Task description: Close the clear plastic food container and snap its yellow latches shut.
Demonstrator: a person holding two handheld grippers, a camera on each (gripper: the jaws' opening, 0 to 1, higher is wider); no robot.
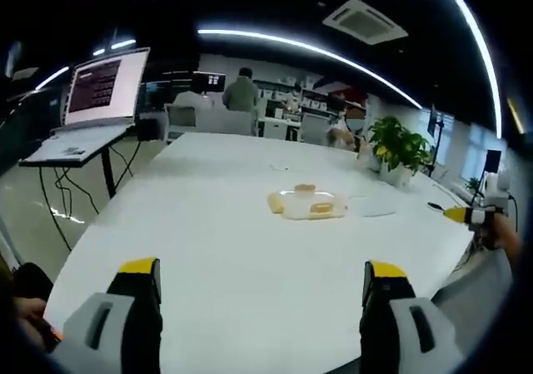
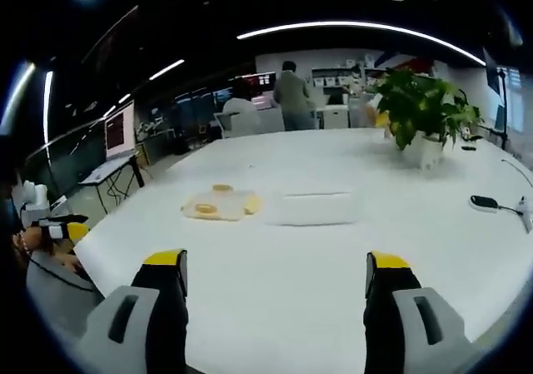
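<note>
A clear plastic food container (image 1: 306, 203) with yellow latches (image 1: 305, 188) lies flat on the white table (image 1: 216, 224), far ahead of my left gripper (image 1: 261, 276), whose jaws stand wide apart with nothing between them. The right gripper view has the same container (image 2: 218, 205) to the left of centre, with a clear flat lid-like sheet (image 2: 312, 208) beside it on its right. My right gripper (image 2: 275, 267) is open and empty, well short of both. The other gripper (image 1: 475, 216) shows at the right edge of the left gripper view, held by a hand.
A potted plant (image 2: 423, 112) stands at the table's far right, with a dark cabled device (image 2: 485, 202) near it. A laptop on a stand (image 1: 98, 99) sits left of the table. People sit at desks (image 1: 241, 95) in the background.
</note>
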